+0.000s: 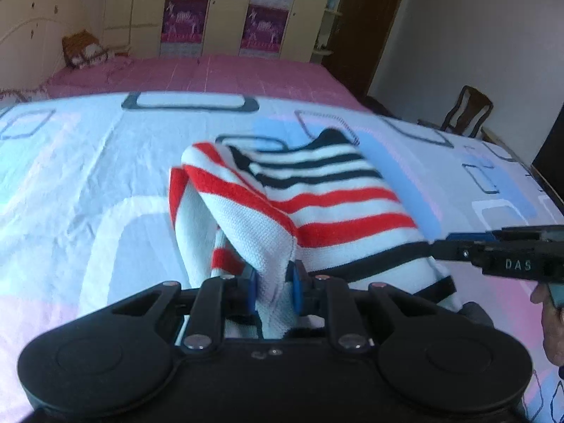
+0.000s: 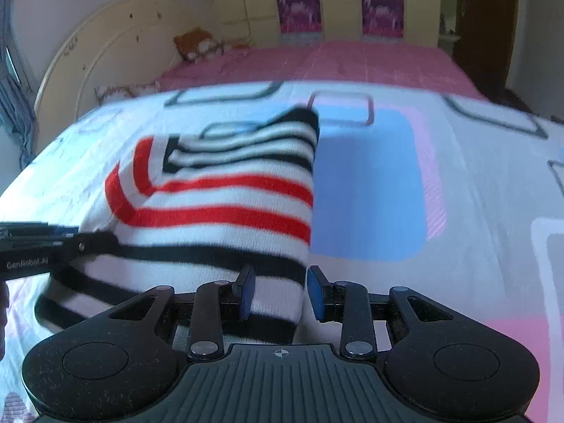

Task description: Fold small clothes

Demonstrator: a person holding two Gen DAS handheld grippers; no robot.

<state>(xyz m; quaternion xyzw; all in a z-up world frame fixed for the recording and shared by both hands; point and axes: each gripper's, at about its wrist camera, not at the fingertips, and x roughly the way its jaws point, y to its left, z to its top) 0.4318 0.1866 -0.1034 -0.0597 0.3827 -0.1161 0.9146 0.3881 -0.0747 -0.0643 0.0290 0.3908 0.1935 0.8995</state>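
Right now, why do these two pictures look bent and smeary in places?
Left wrist view: fisheye curves the bed edge; striped garment fairly sharp, patterned sheet beyond slightly smeared. Right wrist view: same bending; the garment's stripes streak with motion blur, while the right gripper stays crisp. Soft daylight, no harsh glare.

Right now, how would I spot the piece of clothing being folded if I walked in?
Look at the big bed with the pale patterned sheet, in front of the pink bedspread. On it lies a small knitted striped garment, white with red and black bands, partly lifted between two black tools. Nothing else there is striped.
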